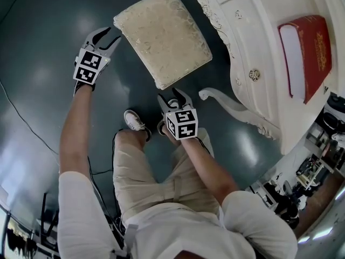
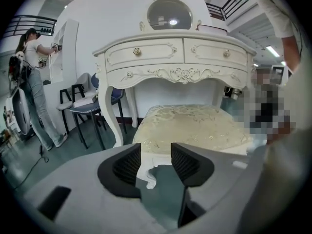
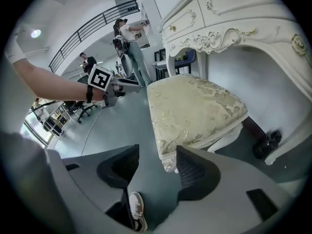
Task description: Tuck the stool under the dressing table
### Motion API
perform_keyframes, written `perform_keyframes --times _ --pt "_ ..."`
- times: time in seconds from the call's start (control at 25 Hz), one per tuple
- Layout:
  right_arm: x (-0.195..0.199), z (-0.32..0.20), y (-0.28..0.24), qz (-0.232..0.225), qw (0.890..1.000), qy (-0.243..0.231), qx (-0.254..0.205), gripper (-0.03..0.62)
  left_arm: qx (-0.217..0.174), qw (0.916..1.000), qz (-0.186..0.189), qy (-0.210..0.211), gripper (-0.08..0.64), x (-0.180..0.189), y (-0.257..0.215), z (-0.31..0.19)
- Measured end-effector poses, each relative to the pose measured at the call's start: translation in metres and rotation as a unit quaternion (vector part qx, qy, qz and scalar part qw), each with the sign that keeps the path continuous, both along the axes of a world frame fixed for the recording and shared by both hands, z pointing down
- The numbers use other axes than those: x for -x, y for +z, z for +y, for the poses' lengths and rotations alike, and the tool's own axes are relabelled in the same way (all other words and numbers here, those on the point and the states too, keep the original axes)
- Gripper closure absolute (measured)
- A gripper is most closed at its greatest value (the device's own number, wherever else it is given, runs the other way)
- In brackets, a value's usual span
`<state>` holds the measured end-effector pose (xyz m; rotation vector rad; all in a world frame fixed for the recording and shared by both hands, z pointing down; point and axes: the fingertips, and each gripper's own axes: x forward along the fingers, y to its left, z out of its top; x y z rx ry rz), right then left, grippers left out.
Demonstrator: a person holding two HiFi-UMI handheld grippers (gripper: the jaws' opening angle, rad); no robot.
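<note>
Standing over the stool [image 1: 161, 36], a gripper in each hand.

Left gripper [image 1: 108, 38]: fingers [image 2: 127, 165] apart, clamped on nothing. Just beyond their tips, the cushion's near edge and one curled white leg, seen through the gap. No contact visible.

Right gripper [image 1: 173, 97]: fingers [image 3: 192, 167] likewise apart and empty. Close ahead of them, the cushion's nearest corner with its carved trim, just above the right-hand finger. Below the gap, a shoe [image 3: 136, 208] on the dark floor [image 1: 43, 63].

Past the stool from both sets of fingers, the dressing table [image 2: 175, 57]. Whole cushion still out in front of it, not tucked under. Well off to the right of the right fingers, a red book [image 1: 307, 53] on the surface.
</note>
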<state>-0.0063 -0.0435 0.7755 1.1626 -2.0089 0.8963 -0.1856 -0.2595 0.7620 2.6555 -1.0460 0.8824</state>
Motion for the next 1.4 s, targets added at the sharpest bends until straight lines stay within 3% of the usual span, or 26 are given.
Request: perform_keyframes --times 0.28,0.44,0.64,0.84,1.4 --pt "0.021 -0.013 0.004 0.001 1.000 -0.007 -0.013 0.347 0.006 0.9991 -0.016 0.040 0.348 -0.017 0.016 0.001" --pt "0.021 -0.022 0.007 -0.015 1.000 0.028 -0.002 0.348 -0.003 0.9988 -0.003 0.049 0.348 -0.032 0.013 0.000" --pt "0.015 -0.025 0.012 0.021 0.999 0.027 -0.018 0.401 -0.015 0.9966 -0.021 0.079 0.384 -0.052 0.015 0.000" --pt "0.003 -0.032 0.015 0.031 0.998 0.052 -0.012 0.502 -0.014 0.9972 -0.016 0.071 0.397 -0.053 0.017 0.000" --pt "0.000 -0.047 0.011 0.014 0.998 0.064 -0.006 0.522 -0.016 0.9980 -0.023 0.057 0.474 -0.066 0.016 -0.014"
